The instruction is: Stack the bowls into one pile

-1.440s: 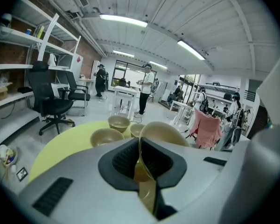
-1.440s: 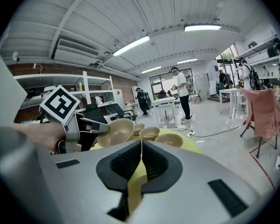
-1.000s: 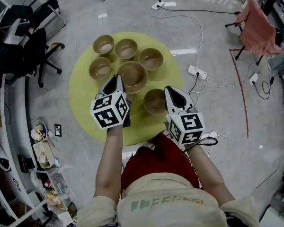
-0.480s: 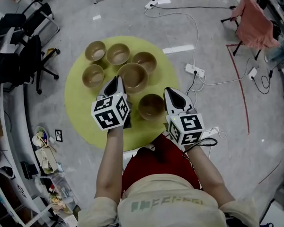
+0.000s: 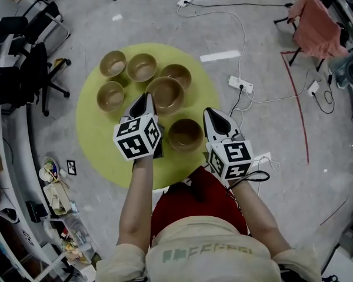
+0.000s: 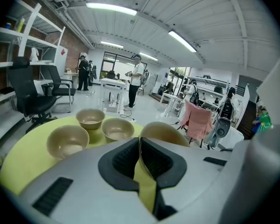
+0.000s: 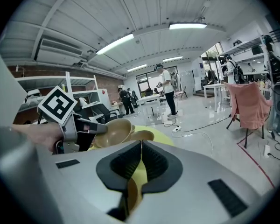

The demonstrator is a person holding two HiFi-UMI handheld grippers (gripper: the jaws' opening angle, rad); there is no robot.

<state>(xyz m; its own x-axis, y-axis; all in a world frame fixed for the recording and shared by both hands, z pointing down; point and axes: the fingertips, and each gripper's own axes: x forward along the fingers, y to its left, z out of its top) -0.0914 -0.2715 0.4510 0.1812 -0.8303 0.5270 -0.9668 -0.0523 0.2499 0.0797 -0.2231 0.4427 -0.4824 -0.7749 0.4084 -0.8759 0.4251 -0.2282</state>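
Fingers (image 6: 122,161) of the left gripper (image 5: 145,98) pinch one bowl (image 5: 165,96) by its thin near rim, over the yellow table's (image 5: 94,131) middle. It looks light, stiff and slick, so the rim suits. The right gripper (image 5: 214,116) is pressed together, empty.

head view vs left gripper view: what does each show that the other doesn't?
Head view only: all six bowls, including the near bowl beside the right gripper, and the person's arms. Left gripper view only: the left gripper with jaws shut on the large bowl rim, and people standing in the room behind. Both: the yellow table, the large bowl, three small bowls to its left.
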